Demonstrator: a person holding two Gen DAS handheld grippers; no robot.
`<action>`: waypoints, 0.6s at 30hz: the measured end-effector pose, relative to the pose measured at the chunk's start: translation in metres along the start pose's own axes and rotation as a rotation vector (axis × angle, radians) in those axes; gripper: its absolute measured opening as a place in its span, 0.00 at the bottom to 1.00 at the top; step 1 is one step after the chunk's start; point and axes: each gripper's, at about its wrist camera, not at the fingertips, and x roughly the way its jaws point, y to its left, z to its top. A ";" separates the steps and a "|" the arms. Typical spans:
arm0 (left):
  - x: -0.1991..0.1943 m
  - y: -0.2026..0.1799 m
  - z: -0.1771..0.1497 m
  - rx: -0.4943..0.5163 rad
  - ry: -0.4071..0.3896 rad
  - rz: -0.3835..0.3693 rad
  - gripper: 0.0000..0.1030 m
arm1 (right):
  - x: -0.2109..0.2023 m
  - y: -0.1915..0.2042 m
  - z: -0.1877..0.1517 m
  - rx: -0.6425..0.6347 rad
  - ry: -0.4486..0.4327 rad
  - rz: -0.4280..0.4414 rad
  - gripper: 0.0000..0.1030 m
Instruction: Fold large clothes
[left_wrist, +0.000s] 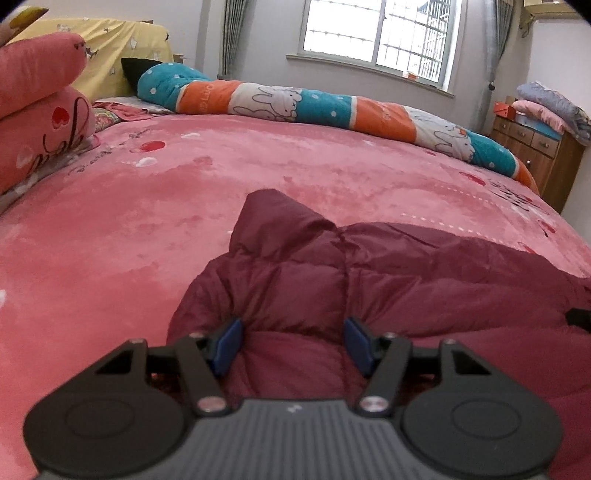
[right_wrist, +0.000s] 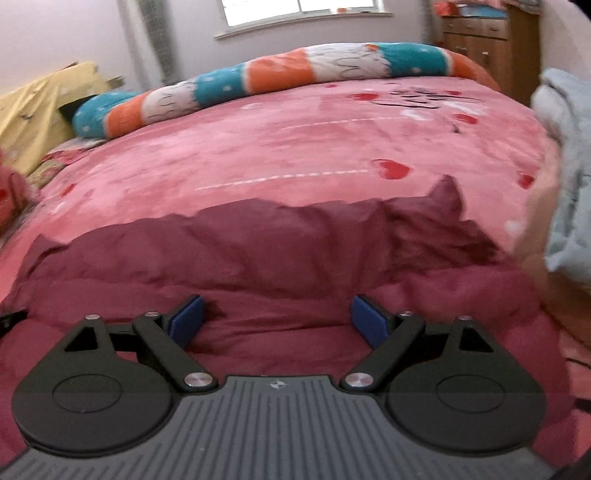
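The left gripper (left_wrist: 293, 341) has its blue fingers (left_wrist: 228, 345) partly spread, and a puffed fold of the maroon quilted jacket (left_wrist: 369, 266) bulges up between them. The pads seem to dent the fabric on both sides, so this reads as a hold on a thick bunch of padding, though how firm it is I cannot tell. The right gripper (right_wrist: 277, 322) stands wider, its fingers (right_wrist: 186, 319) spread to either side of a flat stretch of the same jacket (right_wrist: 258, 243). The fabric lies under and between them, but the pads do not appear to squeeze it; the view is blurred, so that is a judgement.

Outward from both pairs of fingers, the jacket spreads across the near part of the pink bed (left_wrist: 110, 229). Its long axis runs crosswise to the way the fingers point, from one gripper's side to the other's. In the left view a rounded end, perhaps a sleeve or hood, juts away toward the far side of the bed. In the right view a pointed corner rises at the far right edge.

The two hands sit on the near edge. Any fold probably carries that edge away, over the body toward the striped bolster (left_wrist: 332, 107).
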 end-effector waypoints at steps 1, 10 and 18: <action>0.000 0.001 -0.002 -0.001 -0.003 -0.003 0.61 | 0.002 -0.005 0.001 0.011 -0.002 -0.021 1.00; -0.018 -0.005 0.011 -0.013 0.008 0.027 0.56 | 0.005 -0.005 0.001 0.074 0.002 0.005 1.00; -0.054 -0.047 0.054 0.024 -0.098 -0.059 0.61 | -0.021 -0.041 0.014 0.250 -0.088 0.111 1.00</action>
